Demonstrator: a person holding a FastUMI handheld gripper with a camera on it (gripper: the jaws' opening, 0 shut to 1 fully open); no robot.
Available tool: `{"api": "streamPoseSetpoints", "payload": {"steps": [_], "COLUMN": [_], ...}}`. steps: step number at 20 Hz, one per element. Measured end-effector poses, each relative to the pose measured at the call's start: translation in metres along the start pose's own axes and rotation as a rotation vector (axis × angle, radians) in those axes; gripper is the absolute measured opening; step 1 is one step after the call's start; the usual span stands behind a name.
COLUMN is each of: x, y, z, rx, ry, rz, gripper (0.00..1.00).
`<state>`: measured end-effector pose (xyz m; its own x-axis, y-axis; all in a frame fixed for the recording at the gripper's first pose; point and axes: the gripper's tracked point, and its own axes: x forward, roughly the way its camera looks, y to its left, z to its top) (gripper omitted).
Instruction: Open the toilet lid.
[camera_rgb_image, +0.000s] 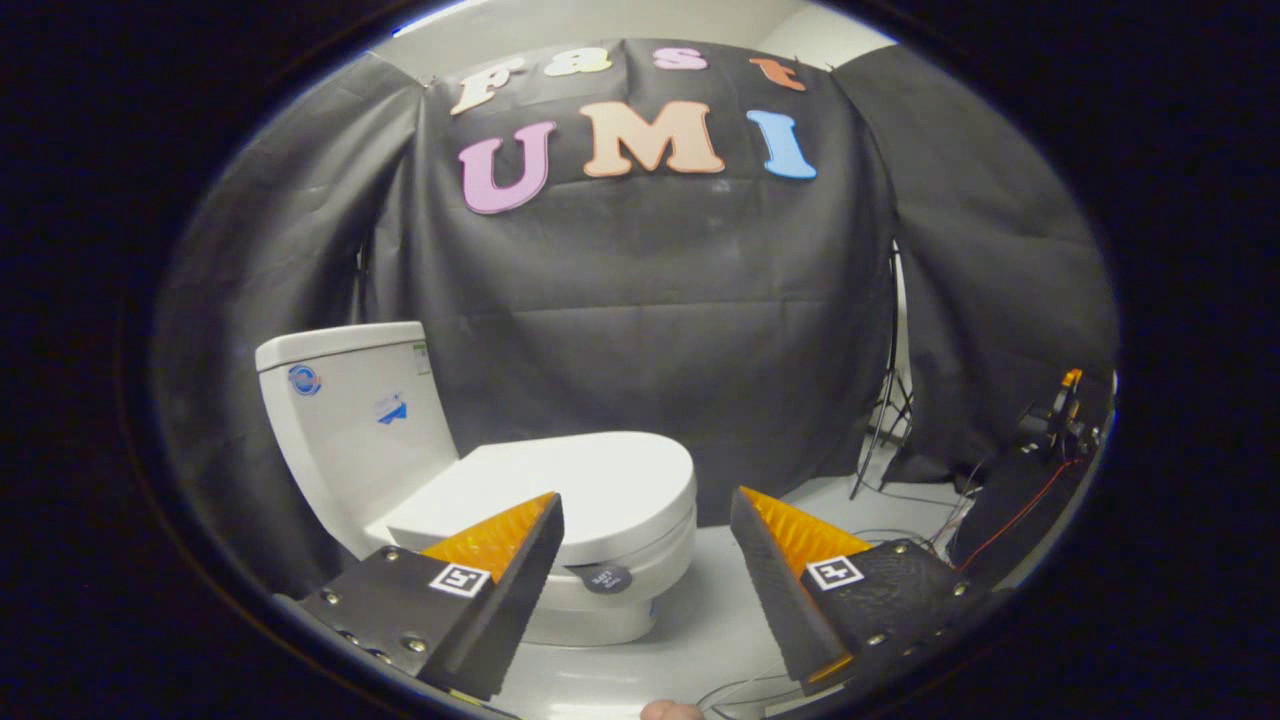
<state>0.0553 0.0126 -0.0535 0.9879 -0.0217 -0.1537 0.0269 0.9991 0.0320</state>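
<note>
Lid down, gripper open and holding nothing

Gripper view: the gripper (645, 520) sits low in the middle of the frame, its two fingers spread wide apart with nothing between them. The toilet lid (560, 490) lies flat and closed just beyond the left finger, a bit left of centre. Its long way runs from the tank (350, 420) at the left to its round front edge at the right

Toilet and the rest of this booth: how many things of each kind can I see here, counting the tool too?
Toilet, white, lid down flat: 1
Hand-held gripper, fingers wide apart, nothing between them, the toilet just beyond: 1
Light stand against the black cloth wall: 1
Dark equipment with a red cable, beyond the right finger; too small to identify: 1
Total: 4
</note>
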Motion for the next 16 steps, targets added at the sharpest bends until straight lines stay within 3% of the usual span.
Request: {"api": "streamPoseSetpoints", "payload": {"steps": [6,10,16], "x": [0.026,0.041,0.064], "y": [0.013,0.031,0.041], "z": [-0.029,-0.037,-0.083], "rx": [0.063,0.110,0.330], "ry": [0.145,0.225,0.358], "rz": [0.012,0.063,-0.007], "gripper": [0.99,0.99,1.00]}}
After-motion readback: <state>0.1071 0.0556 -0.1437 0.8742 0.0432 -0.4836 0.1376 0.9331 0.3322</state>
